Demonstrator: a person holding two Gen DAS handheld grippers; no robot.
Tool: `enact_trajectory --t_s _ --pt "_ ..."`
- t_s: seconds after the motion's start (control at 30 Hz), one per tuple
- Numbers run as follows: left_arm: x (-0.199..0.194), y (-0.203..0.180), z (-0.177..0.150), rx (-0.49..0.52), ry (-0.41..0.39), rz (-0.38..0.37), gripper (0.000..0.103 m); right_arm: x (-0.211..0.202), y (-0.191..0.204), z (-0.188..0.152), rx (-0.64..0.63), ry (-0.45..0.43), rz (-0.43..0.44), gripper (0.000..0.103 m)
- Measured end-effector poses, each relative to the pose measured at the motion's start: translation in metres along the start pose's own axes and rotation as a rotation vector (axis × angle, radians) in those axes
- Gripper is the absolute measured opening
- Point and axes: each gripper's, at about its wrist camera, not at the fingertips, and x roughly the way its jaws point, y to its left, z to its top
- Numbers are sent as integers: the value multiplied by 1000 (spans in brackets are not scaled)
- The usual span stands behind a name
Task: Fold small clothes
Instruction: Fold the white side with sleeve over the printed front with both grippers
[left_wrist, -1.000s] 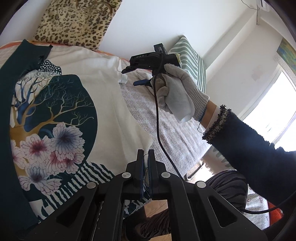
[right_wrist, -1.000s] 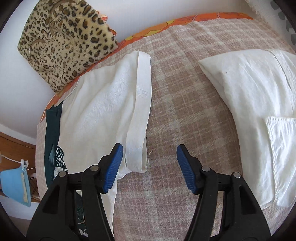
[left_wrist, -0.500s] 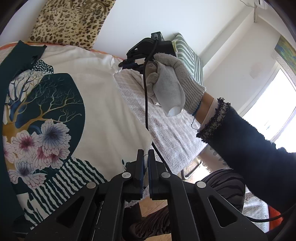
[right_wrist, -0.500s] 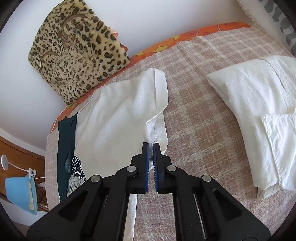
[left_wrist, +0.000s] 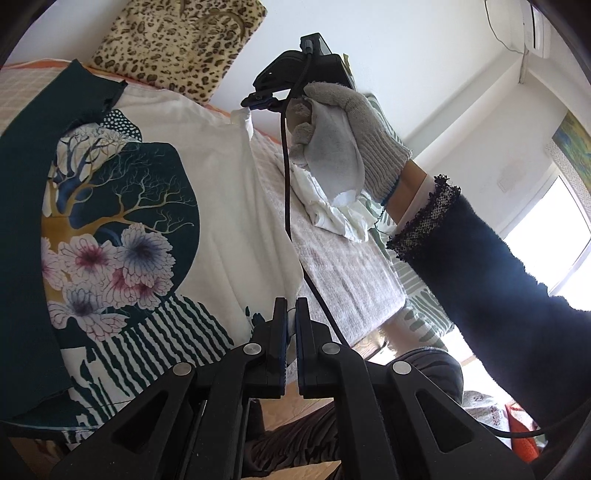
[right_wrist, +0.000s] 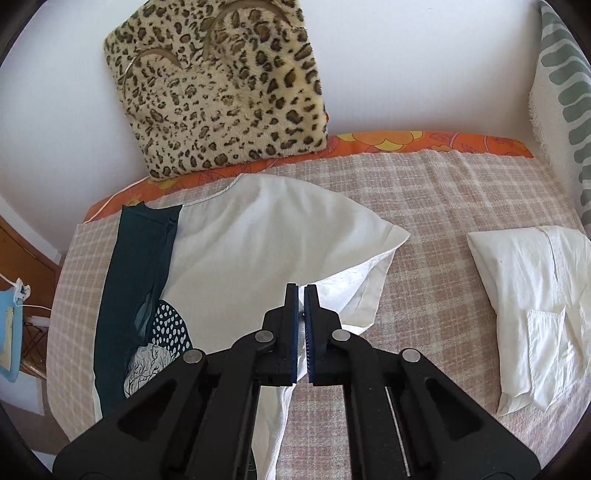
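Note:
A white top with a dark teal panel and a tree-and-flower print (left_wrist: 122, 221) lies on the checked bed cover (right_wrist: 443, 206). My left gripper (left_wrist: 291, 314) is shut on the top's lower side edge near the bed's front. My right gripper (right_wrist: 301, 299) is shut on the top's sleeve edge and holds it lifted off the bed; it also shows in the left wrist view (left_wrist: 258, 101), held by a gloved hand (left_wrist: 343, 136). The top (right_wrist: 266, 236) shows in the right wrist view, its shoulder raised in a fold.
A leopard-print cushion (right_wrist: 218, 85) leans on the wall behind the bed. A folded white garment (right_wrist: 532, 295) lies on the right of the bed. A green-striped pillow (right_wrist: 565, 88) stands at far right. A black cable (left_wrist: 286, 192) hangs from the right gripper.
My right gripper closed on the sleeve edge and has lifted it upward. The left gripper has stayed shut on the top's lower edge.

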Motion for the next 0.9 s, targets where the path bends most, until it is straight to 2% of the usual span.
enact_trajectory --t_s 0.23,0.3,0.33,0.4,0.47,0.63,0.9 --pt "-25 20 -9 -38 -30 51 2 4 71 12 -135 14 37 2" --pt "-27 27 -12 -56 -30 66 2 6 76 9 -147 19 37 2" --pt "-28 29 -14 -59 -29 71 2 6 72 8 -135 24 41 2" --pt "-27 31 -14 -63 -29 73 2 7 49 2 -69 38 53 10" --pt "-25 33 -13 -58 -26 74 2 9 12 -7 29 35 41 40" --pt "-22 34 -15 -53 -14 78 2 31 -68 -20 201 61 0 41" --pt "-16 35 -17 -39 3 107 2 64 -114 23 234 -29 13 41"
